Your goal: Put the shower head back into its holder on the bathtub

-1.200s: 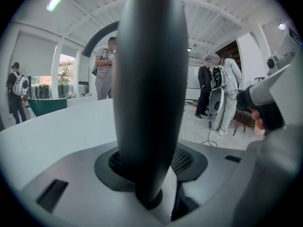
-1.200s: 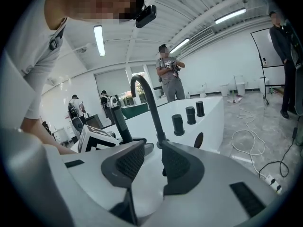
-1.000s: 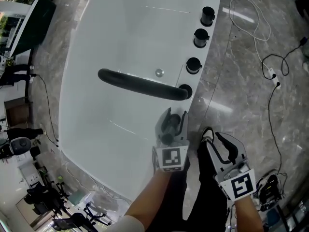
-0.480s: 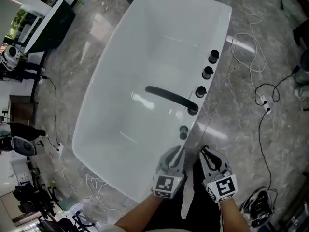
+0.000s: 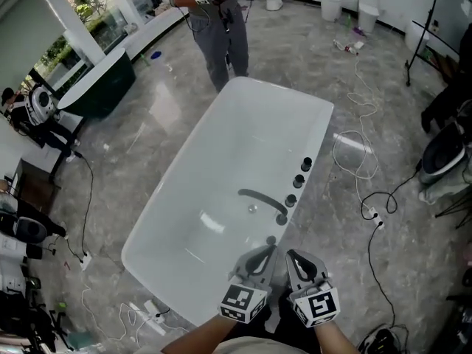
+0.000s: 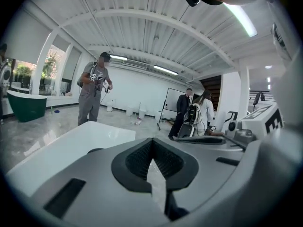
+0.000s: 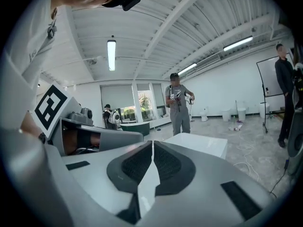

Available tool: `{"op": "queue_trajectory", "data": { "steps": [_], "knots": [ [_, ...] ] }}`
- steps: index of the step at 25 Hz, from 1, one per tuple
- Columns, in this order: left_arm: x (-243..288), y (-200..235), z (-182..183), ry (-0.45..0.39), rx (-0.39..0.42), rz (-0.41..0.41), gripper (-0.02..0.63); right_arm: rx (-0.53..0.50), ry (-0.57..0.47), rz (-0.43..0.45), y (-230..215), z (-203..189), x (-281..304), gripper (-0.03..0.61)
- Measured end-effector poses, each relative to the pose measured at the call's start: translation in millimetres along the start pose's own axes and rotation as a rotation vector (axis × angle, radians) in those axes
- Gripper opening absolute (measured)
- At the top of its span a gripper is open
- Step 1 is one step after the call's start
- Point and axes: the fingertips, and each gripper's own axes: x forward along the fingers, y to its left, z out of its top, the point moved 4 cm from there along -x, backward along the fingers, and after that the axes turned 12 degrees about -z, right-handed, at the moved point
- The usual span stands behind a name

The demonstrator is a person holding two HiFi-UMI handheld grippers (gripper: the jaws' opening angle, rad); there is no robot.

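Head view: the white bathtub [image 5: 184, 220] runs away from you across the grey marble floor [image 5: 118, 168]. The black shower head [image 5: 259, 196] has one end at the right-hand rim, in line with the three black knobs [image 5: 299, 181], and the rest of it angles out over the basin. It's too small here to tell whether it's fully seated. Your left gripper [image 5: 264, 252] and right gripper [image 5: 293, 257] hang side by side above the near end of the tub, clear of everything. A person [image 5: 217, 28] stands at the far end, and white cables [image 5: 354, 157] trail over the floor on the right.

Left gripper view: your left gripper [image 6: 151, 148] is clenched, pads pressed together with nothing between them. Past it you can see the tub's rim [image 6: 71, 145], that same person [image 6: 92, 96] and a dark green tub [image 6: 23, 105] way off to the left.

Right gripper view: your right gripper [image 7: 152, 148] has just been closing its jaws. The pads meet at the tips, with only a thin slit lower down and nothing caught in there. The bathtub's [image 7: 201, 143] corner is just beyond, and the person [image 7: 179, 103] is standing behind it.
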Motion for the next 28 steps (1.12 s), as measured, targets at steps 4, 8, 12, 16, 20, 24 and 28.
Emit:
{"op": "queue_trajectory", "data": {
  "steps": [4,8,12,16,20,24,28],
  "knots": [
    [-5,-18,30,-0.026,0.036,-0.05,0.005,-0.054,-0.039,-0.019,8,35,-6,0.014],
    [-16,-31,46,-0.057,0.035,-0.069,0.005,-0.084,-0.067,-0.044,17,53,-16,0.012],
    [-25,-27,60,-0.088,0.046,-0.066,0.005,-0.102,-0.108,-0.056,26,68,-19,0.012],
    [-31,-22,73,-0.111,0.059,-0.071,0.005,-0.111,-0.148,-0.073,32,80,-19,0.012],
    [-35,-18,77,-0.123,0.068,-0.077,0.005,-0.118,-0.161,-0.077,38,83,-14,0.012],
    [-32,-22,81,-0.125,0.08,-0.106,0.005,-0.119,-0.164,-0.1,38,87,-17,0.012],
    [-33,-25,81,-0.129,0.091,-0.114,0.005,-0.118,-0.171,-0.117,39,88,-22,0.012]
  ]
}}
